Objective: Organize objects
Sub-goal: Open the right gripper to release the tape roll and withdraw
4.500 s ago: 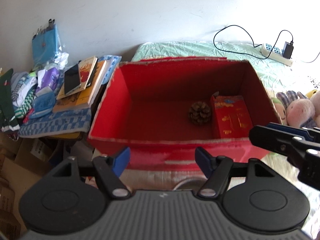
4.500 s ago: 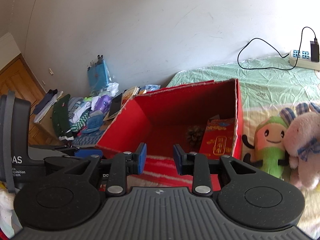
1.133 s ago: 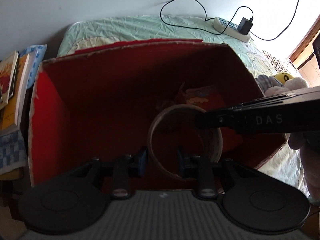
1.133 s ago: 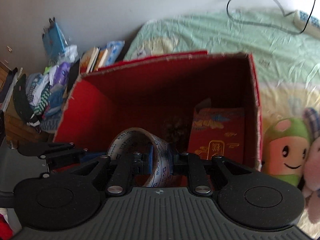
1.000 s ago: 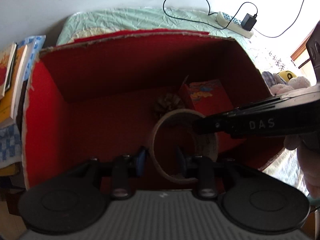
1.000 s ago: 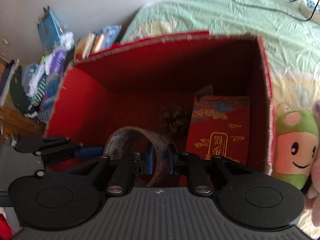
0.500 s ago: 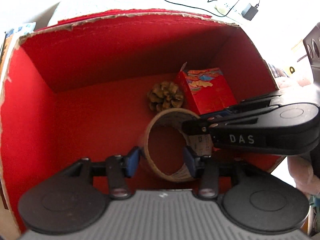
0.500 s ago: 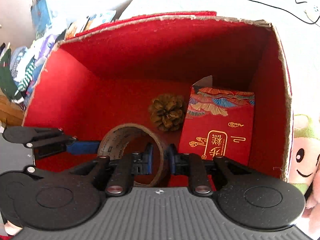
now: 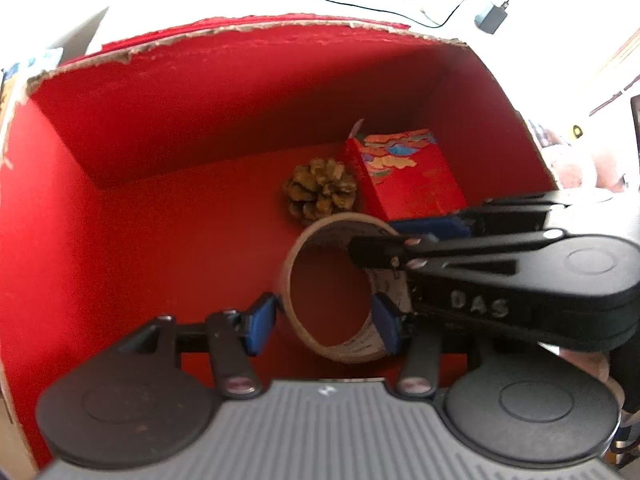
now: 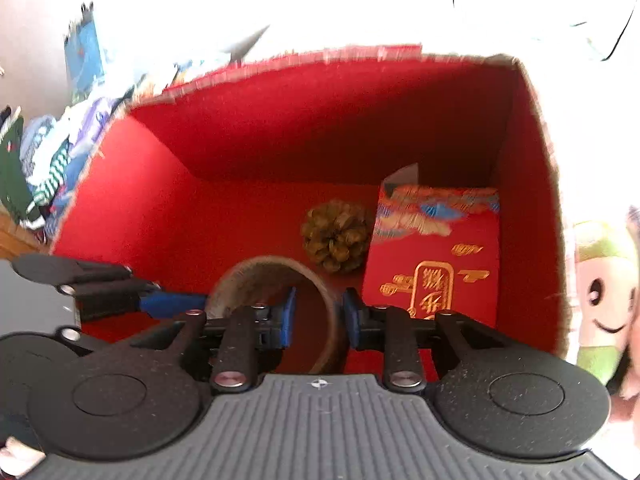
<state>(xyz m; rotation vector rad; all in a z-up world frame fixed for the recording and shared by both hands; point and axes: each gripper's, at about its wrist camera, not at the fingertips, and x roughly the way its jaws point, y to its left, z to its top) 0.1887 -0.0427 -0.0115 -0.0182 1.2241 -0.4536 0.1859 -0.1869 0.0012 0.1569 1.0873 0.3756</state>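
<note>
Tape roll (image 9: 340,300) low inside red box (image 9: 120,128), near pinecone (image 9: 320,194) & red packet (image 9: 412,184). L gripper (image 9: 322,326) fingers spread, straddling roll. R gripper (image 10: 316,316) fingers parted astride roll wall.

Bkgd only. Black cable (image 9: 360,4) w/ plug adapter (image 9: 491,20) lies past far box edge, overexposed. Blue packet (image 10: 82,62) upright by wall, L side; striped clothes pile (image 10: 44,168) below it. Green plush toy (image 10: 600,276) just outside R wall, smiling face visible.
</note>
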